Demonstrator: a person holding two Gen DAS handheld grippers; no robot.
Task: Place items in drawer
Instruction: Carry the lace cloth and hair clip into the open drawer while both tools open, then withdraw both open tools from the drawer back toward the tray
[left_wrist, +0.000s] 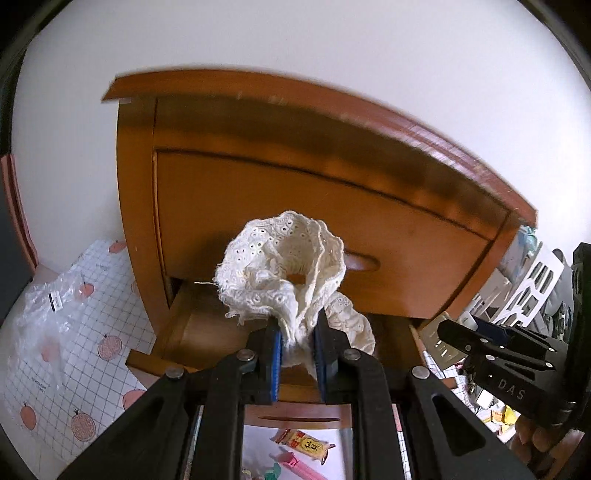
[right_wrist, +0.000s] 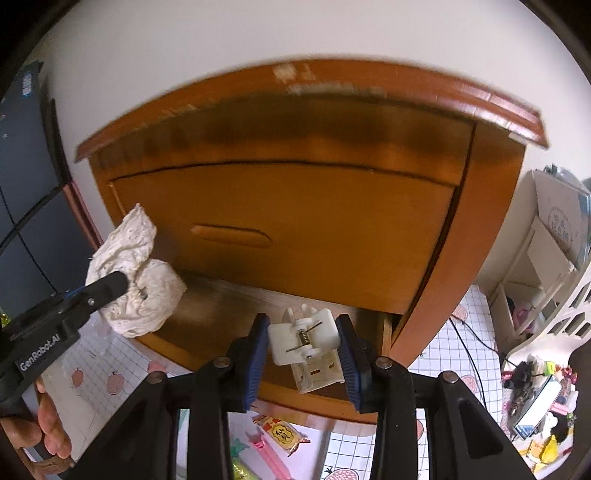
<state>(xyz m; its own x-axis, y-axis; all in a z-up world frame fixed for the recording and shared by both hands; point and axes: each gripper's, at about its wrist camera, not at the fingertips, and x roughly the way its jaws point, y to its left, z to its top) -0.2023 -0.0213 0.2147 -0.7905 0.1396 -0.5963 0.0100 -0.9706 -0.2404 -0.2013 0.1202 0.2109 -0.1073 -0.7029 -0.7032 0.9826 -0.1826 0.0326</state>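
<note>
Left gripper (left_wrist: 297, 354): clamps lace cloth (left_wrist: 288, 266).
Right gripper (right_wrist: 304, 354): grips white clip (right_wrist: 304, 338).
Open drawer (right_wrist: 229, 306): at 12 o'clock.

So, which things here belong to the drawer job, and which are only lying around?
Job:
- lace cloth, in left claw
- white clip, in right claw
- open drawer

Lying about:
- snack packet
- pink clip
- plastic bag
- white rack

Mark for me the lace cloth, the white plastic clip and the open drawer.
lace cloth (left_wrist: 284, 258), left wrist view, on its bunched upper folds.
white plastic clip (right_wrist: 304, 334), right wrist view, on its top plate by the spring.
open drawer (right_wrist: 229, 306), right wrist view, on its bare wooden floor.
</note>
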